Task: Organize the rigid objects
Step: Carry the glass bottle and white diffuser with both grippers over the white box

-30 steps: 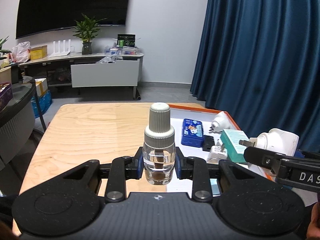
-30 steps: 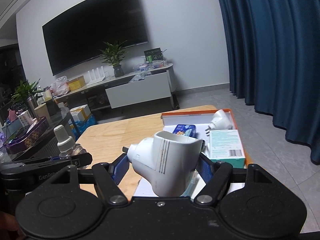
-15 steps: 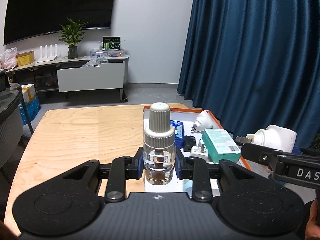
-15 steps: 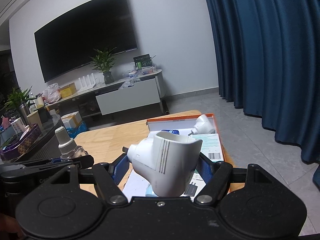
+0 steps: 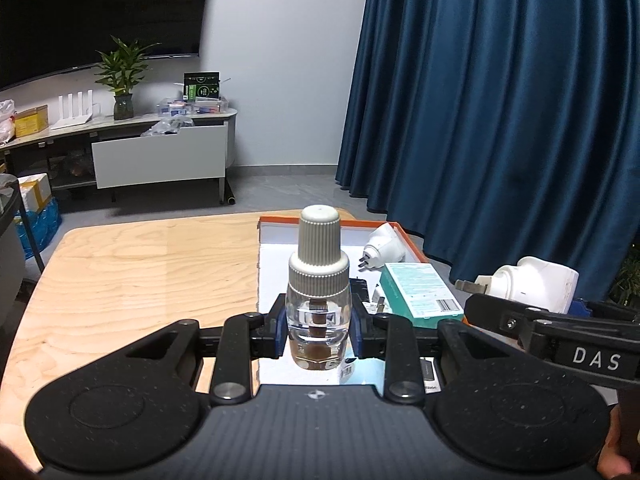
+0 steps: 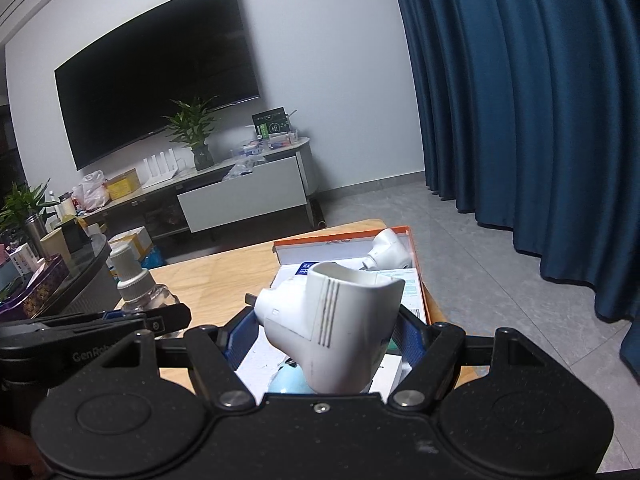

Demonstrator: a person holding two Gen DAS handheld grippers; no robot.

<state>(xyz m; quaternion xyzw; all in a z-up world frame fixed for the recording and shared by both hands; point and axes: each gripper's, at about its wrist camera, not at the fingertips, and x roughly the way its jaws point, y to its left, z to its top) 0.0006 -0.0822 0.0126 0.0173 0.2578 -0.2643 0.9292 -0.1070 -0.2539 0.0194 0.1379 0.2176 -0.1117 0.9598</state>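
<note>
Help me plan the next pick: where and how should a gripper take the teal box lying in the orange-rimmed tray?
The teal box lies flat in the tray. Come from above and close on its two long sides; they are flat and parallel. The white plug sits close by its far end.

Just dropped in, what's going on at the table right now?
A person is sorting small items with two handheld grippers. The left gripper is shut on a clear liquid bottle with a ribbed cap, held upright. The right gripper is shut on a white plug-in device. Both are held above the orange-rimmed tray on the wooden table, where another white plug and a teal box already lie.
</note>
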